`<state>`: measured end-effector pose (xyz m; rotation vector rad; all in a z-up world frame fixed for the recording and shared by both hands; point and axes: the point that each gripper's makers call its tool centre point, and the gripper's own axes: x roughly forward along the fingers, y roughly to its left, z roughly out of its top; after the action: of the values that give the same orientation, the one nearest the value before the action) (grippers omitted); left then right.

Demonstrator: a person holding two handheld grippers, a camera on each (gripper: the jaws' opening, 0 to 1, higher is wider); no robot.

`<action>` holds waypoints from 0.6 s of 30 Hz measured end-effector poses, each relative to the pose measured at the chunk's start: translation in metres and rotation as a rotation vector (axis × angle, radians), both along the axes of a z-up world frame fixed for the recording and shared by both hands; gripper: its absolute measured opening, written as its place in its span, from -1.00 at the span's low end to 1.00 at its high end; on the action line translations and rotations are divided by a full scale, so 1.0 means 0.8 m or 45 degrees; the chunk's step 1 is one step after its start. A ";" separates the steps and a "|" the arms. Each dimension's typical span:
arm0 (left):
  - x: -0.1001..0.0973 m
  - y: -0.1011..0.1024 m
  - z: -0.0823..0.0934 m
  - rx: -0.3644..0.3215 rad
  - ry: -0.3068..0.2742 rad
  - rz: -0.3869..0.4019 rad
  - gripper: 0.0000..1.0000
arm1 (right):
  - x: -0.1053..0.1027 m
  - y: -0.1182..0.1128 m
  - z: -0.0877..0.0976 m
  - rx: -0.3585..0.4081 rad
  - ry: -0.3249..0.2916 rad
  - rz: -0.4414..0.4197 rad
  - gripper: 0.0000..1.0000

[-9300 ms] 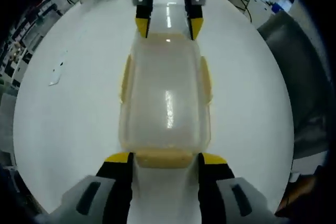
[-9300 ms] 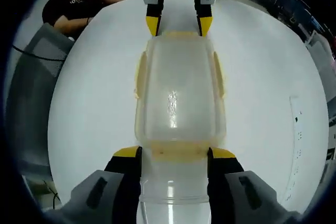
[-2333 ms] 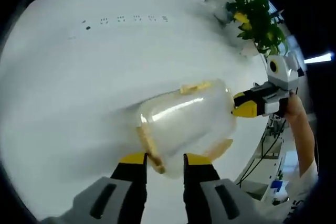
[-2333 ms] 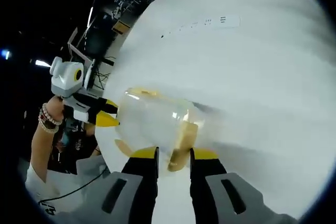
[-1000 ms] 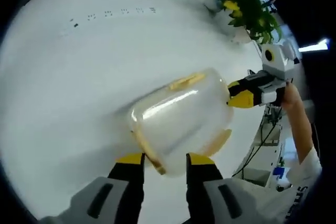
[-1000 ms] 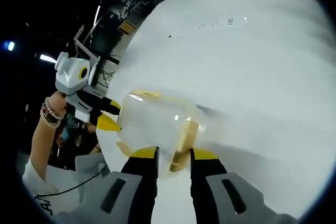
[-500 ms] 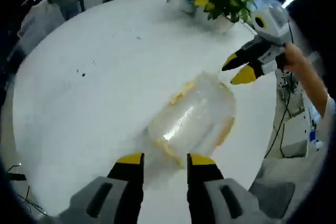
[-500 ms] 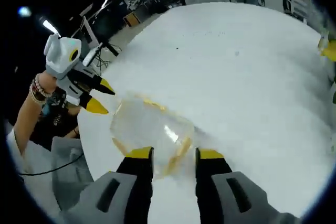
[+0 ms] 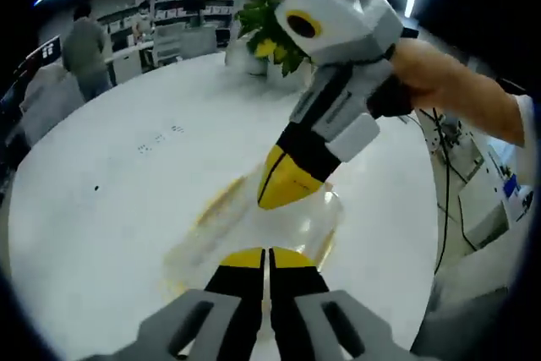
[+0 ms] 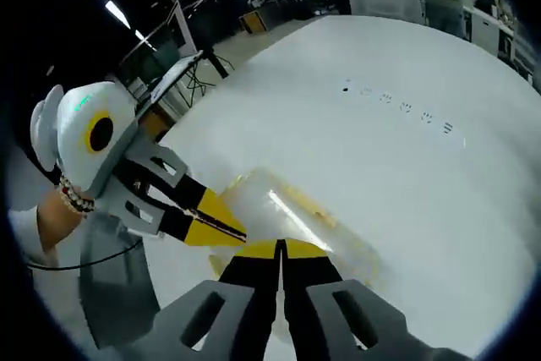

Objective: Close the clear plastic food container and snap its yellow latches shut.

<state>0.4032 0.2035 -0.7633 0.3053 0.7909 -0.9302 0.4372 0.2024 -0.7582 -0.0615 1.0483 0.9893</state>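
We see both grippers lifted off container (image 9: 254, 226), jaws now pressed together, empty. Container lies on table (image 9: 110, 183), lid on; latches probably snapped, blurred.

Left gripper (image 9: 267, 253), right gripper (image 10: 279, 247).

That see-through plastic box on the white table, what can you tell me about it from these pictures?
The clear plastic box is rounded and oblong, with a lid on top and yellow latches along its sides. It looks empty and glossy, catching the ceiling lights. It lies flat on the white table, near the table's edge. The left gripper and right gripper hang closed just above it; whether either touches it cannot be told.
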 end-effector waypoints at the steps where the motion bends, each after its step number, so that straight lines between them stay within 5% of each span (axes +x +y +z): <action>1: -0.002 -0.001 -0.003 0.006 0.005 -0.005 -1.00 | 0.003 0.003 -0.002 -0.005 -0.006 0.004 -1.00; 2: -0.005 0.000 -0.006 0.015 0.022 -0.011 -1.00 | 0.002 0.005 -0.003 -0.014 -0.025 0.014 -1.00; 6: -0.019 -0.012 0.010 -0.183 0.165 0.039 -1.00 | 0.038 -0.001 -0.011 -0.100 -0.120 -0.026 -1.00; 12: -0.034 -0.003 -0.007 -0.172 0.204 0.040 -1.00 | 0.057 0.006 -0.006 0.019 -0.058 -0.155 -1.00; 18: -0.046 -0.009 -0.010 -0.237 0.216 0.023 -1.00 | 0.070 -0.008 -0.019 -0.040 -0.077 -0.179 -1.00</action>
<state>0.3663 0.1963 -0.7709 0.0571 0.8540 -1.0136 0.4930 0.1959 -0.7737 -0.0430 0.9991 0.8392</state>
